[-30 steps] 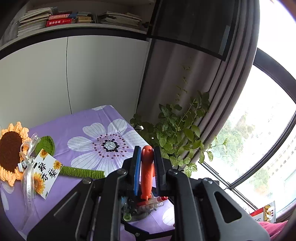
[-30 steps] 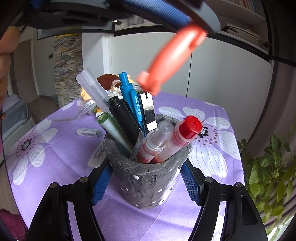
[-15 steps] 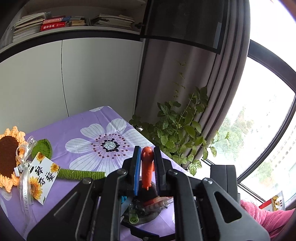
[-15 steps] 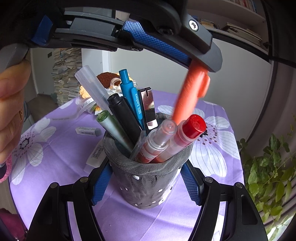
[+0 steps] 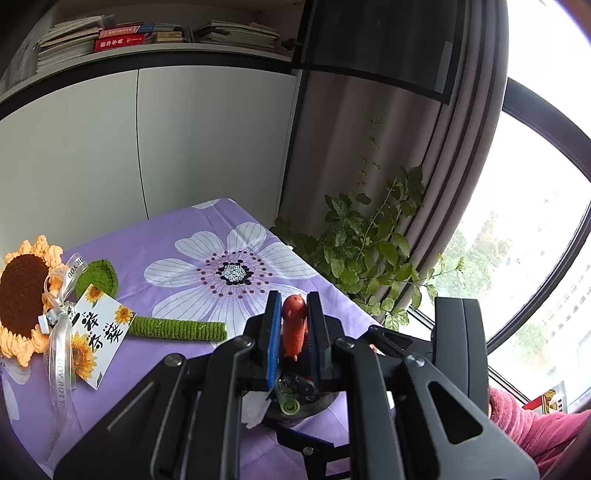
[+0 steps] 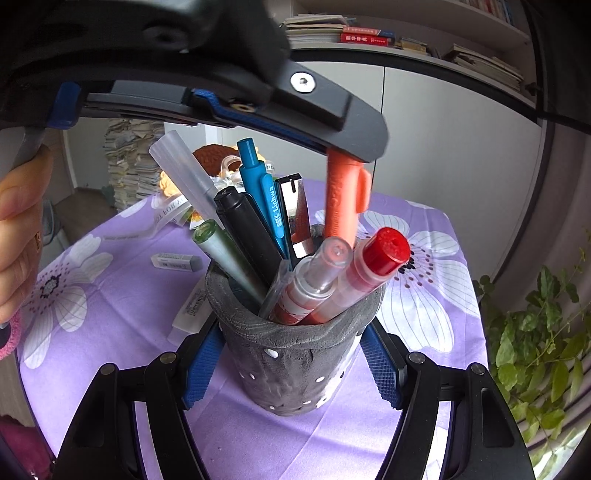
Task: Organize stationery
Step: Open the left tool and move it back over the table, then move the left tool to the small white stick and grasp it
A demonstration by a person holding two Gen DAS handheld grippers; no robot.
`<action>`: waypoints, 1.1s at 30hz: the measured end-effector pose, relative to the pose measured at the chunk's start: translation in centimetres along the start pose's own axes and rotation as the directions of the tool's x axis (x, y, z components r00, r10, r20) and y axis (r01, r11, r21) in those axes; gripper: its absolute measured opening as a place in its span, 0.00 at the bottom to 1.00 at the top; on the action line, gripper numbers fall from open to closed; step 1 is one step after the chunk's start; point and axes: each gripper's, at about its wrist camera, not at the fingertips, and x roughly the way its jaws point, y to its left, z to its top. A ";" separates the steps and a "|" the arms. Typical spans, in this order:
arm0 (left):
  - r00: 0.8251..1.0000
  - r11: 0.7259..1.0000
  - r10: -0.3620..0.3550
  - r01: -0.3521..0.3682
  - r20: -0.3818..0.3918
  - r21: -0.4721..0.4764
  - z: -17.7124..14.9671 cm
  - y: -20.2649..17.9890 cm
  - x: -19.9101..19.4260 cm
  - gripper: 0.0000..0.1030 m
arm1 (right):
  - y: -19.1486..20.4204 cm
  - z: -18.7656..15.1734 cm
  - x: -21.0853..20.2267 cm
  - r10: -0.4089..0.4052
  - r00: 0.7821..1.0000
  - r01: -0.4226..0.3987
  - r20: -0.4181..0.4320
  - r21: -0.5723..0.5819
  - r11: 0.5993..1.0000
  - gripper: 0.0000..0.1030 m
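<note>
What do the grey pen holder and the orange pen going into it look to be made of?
Pen holder: looks like soft foam or rubbery moulded material, matte; thick, slightly wavy rim with punched round holes. Could be felt-like; unclear.
Orange pen: smooth plastic with a slight sheen, moulded clip on its side.

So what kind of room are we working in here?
Probably a home study or bedroom: shelf of stacked books above white cabinets, purple flower-print tablecloth, leafy green houseplant by a curtained window.
</note>
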 end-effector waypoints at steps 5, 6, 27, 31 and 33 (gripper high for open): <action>1.000 1.000 -0.020 0.020 0.015 0.006 -0.2 -0.1 -1.5 0.18 | 0.0 0.0 0.0 0.001 1.000 -0.001 -0.002 0.000 1.000 0.70; 1.000 1.000 -0.018 0.018 0.015 0.005 -0.1 -0.1 -1.7 0.21 | 0.0 0.0 0.0 0.001 1.000 -0.001 -0.003 0.000 1.000 0.70; 0.915 0.922 0.347 -0.373 -0.208 -0.102 -7.8 10.1 -3.2 0.51 | 0.0 -0.1 0.1 0.002 1.000 -0.002 -0.004 0.004 1.000 0.70; 0.859 0.904 0.413 -0.427 -0.301 0.023 -9.5 11.4 0.0 0.51 | -0.1 -0.1 0.0 -0.002 1.000 0.002 -0.003 0.004 1.000 0.70; 0.849 0.904 0.410 -0.426 -0.333 0.026 -10.2 12.1 0.7 0.51 | -0.1 -0.1 0.0 -0.003 1.000 0.003 -0.004 0.005 1.000 0.70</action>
